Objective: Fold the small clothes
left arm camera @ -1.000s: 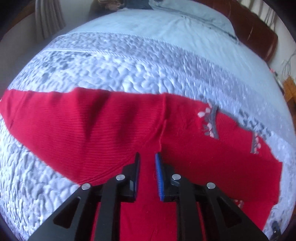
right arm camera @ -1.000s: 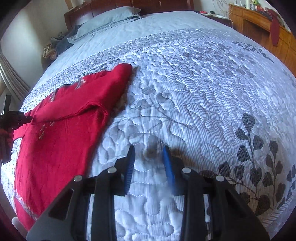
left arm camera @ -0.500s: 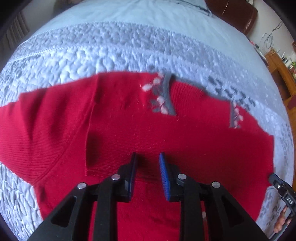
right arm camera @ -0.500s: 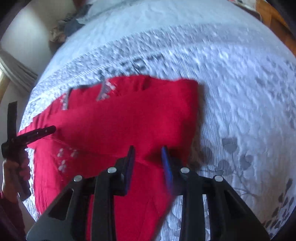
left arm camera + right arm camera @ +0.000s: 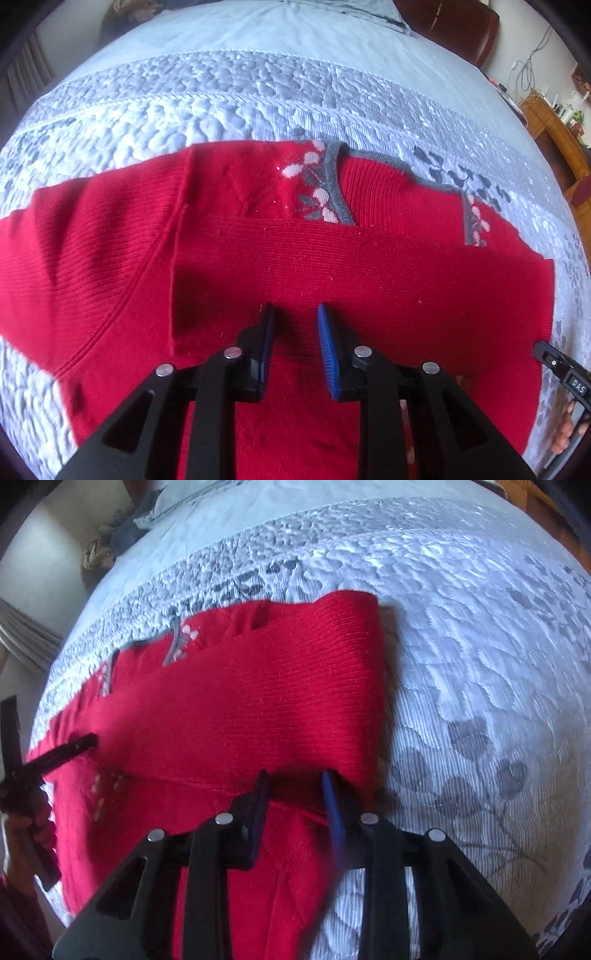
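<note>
Both grippers hover spread and empty: the left gripper (image 5: 293,314) above the red knitted sweater's (image 5: 332,266) folded sleeve (image 5: 369,280), the right gripper (image 5: 293,781) beside its folded right edge.

Left black two-finger gripper with blue ribbed pads (image 5: 294,321), jaws parted, nothing between them, angled downward; right black two-finger gripper with blue pads (image 5: 295,790), jaws likewise parted and angled downward, held in a bare hand (image 5: 567,430) at its grip.
</note>
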